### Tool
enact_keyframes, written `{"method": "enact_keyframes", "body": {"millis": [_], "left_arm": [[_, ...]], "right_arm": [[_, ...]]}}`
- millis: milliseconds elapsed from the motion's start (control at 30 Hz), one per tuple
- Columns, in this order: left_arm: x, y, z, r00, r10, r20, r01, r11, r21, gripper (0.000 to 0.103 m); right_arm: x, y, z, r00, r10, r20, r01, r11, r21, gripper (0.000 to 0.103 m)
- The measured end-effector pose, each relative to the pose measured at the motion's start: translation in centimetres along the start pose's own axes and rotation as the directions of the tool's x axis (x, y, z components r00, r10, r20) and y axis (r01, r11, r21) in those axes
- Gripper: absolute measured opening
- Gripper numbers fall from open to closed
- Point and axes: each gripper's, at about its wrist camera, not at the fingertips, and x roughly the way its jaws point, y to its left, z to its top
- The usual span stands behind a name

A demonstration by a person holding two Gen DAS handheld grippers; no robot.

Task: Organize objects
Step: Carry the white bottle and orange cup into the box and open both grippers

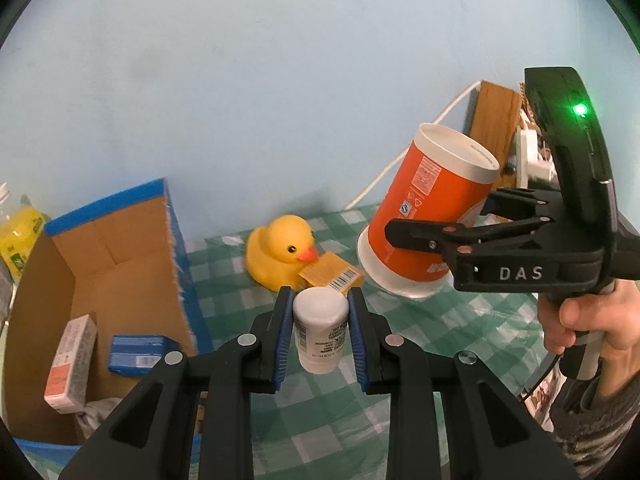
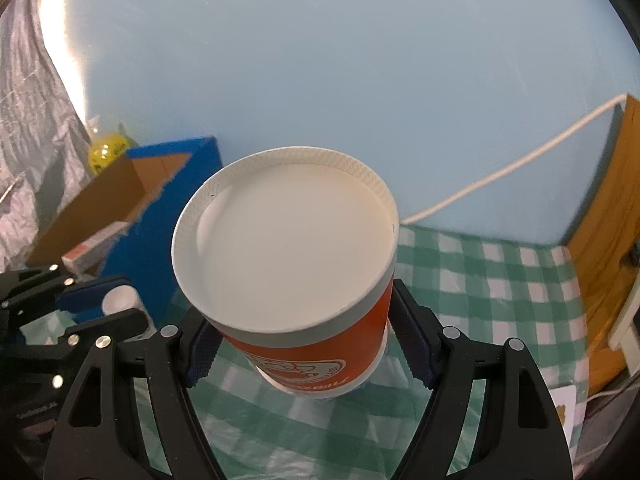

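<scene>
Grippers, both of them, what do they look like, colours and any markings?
Both are black plastic with silver rivets and ribbed blue pads. The right gripper carries white "DAS" lettering, a lit green light and a dark cable; a bare hand with a grey knit sleeve holds it. The left gripper looks identical.

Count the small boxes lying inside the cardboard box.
2. A white and red carton leans near the left wall of the cardboard box; a blue carton lies to its right on the floor. More may be hidden behind the left tool.
</scene>
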Motion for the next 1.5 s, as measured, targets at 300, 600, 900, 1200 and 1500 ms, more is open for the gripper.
{"method": "enact_keyframes", "body": {"millis": [300,600,900,1200,1500], "left_arm": [[-2.3,2.4,0.4,0.999,0.026,0.043,-0.024,0.999,-0.047,0.027],[-4.5,6.9,-0.2,0.992,0.103,0.074,-0.094,0.988,-0.121,0.027],[-5.5,12.7,-1.9,0.981,0.186,0.053,-0.170,0.960,-0.221,0.027],[-6.6,15.8,-3.6,0.971,0.237,0.032,-0.220,0.938,-0.268,0.027],[-6.3,17.9,-4.8,0.966,0.257,-0.004,-0.246,0.923,-0.295,0.027]], "right_arm": [[-0.3,3.5,2.3,0.999,0.044,0.028,-0.042,0.997,-0.062,0.077],[1.0,7.1,4.1,0.994,0.103,0.027,-0.099,0.988,-0.115,0.077],[1.8,12.2,6.0,0.985,0.172,0.029,-0.164,0.970,-0.181,0.077],[2.7,17.6,6.8,0.972,0.237,-0.005,-0.231,0.944,-0.237,0.077],[4.0,20.9,6.2,0.959,0.275,-0.073,-0.285,0.921,-0.268,0.077]]}}
